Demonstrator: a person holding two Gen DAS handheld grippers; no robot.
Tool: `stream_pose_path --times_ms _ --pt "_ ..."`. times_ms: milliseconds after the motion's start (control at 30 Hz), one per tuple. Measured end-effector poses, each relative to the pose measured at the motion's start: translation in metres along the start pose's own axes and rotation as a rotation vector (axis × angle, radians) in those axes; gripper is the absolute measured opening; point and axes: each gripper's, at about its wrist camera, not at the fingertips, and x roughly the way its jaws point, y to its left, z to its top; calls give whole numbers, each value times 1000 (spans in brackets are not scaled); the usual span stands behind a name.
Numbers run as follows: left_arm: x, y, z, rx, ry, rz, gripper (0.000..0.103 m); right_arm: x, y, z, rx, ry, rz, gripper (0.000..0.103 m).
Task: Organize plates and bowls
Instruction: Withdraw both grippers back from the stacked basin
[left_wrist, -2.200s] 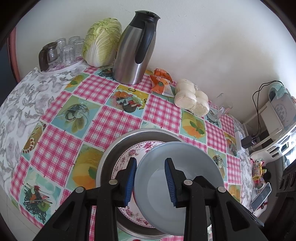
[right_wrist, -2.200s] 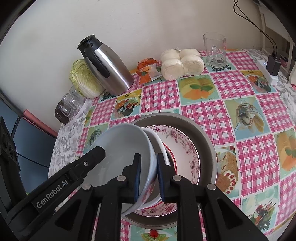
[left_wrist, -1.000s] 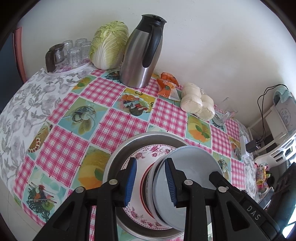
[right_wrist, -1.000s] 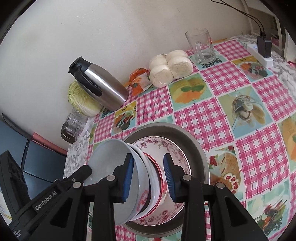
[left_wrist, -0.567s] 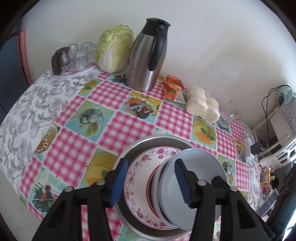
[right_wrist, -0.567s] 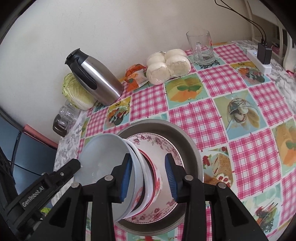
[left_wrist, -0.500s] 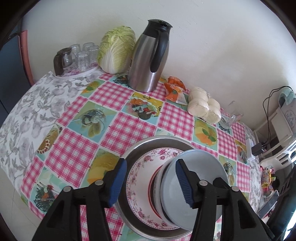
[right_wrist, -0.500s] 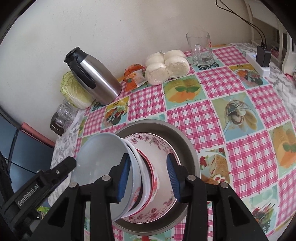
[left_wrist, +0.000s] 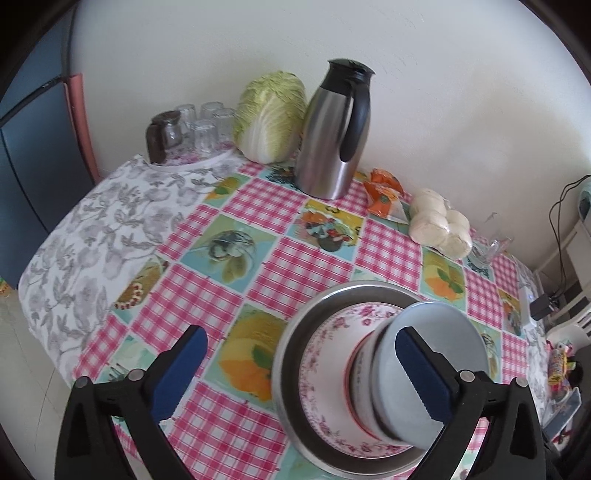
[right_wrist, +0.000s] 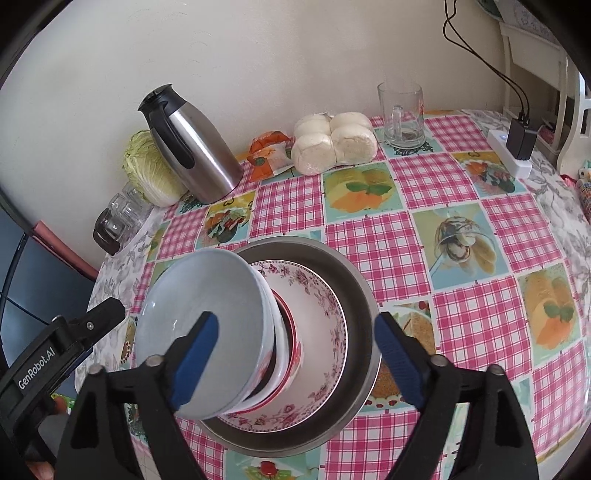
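On table, near edge: steel basin (right_wrist: 354, 295) on the checked tablecloth (right_wrist: 436, 177), well apart from thermos (right_wrist: 195, 147), cabbage (left_wrist: 271, 114) and glass mug (right_wrist: 402, 114) along the wall.
Inside basin: floral plate (right_wrist: 317, 295) lying flat, with a nested stack of bowls on it; grey bowl (right_wrist: 199, 299) uppermost, red-rimmed bowls (right_wrist: 284, 332) beneath.
Stack attitude: looks tilted toward the left gripper's side, though fisheye distortion may exaggerate it.
Left gripper (left_wrist: 299, 373): jaws just opened wide, one pad beside the grey bowl's wall, not pressing; nothing held.
Right gripper (right_wrist: 295, 358): jaws just opened too, straddling the stack without visible contact; nothing held.
Step, judged: bowl set released into the basin; stacking likely done or nearly so.
Handling, judged: glazed ceramic, so stiff, heavy as a stack, slippery against pads, chips or breaks if dropped or knocked.
Best hold, judged: across a rim, one pad inside and one outside the wall, one gripper on each side for the full stack; lift level.
Risk, judged: nudging the leaning stack on withdrawal.
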Motion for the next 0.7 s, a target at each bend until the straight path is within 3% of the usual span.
stream_pose_path --times_ms 300,600,700 --pt "-7 12 -17 -14 -6 10 103 -21 4 -19 -51 -54 -22 93" --pt "-9 14 -36 36 -1 36 103 -38 5 -34 -76 -106 -28 93" --pt "-8 16 -42 52 5 79 103 -41 4 -42 -85 -108 -31 93"
